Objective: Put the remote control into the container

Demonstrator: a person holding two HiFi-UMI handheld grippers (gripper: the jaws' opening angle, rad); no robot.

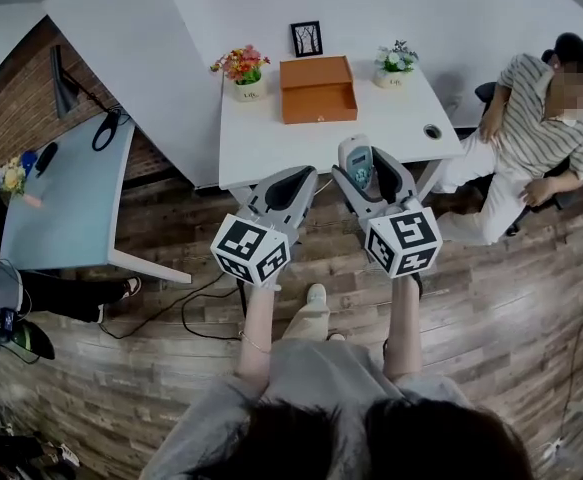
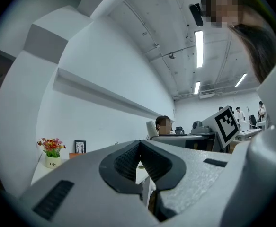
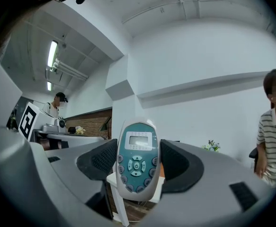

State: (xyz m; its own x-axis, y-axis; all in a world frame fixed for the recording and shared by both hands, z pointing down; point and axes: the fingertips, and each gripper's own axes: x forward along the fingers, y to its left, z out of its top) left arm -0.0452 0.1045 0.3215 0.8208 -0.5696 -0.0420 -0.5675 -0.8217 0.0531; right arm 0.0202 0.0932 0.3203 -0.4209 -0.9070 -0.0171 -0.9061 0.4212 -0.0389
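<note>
Above the bench's (image 1: 271, 138) near edge, the right tongs (image 1: 364, 176) clamp the remote (image 3: 136, 157) upright, probably ready to carry it to the open container (image 1: 317, 89) by the far edge. The left tongs (image 2: 138, 161) hang beside them, together and empty; one grip seems enough.

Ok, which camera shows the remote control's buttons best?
The right gripper view: the remote control faces the camera, clamped in the right gripper. The head view shows it small, from above; the left gripper view misses it.
</note>
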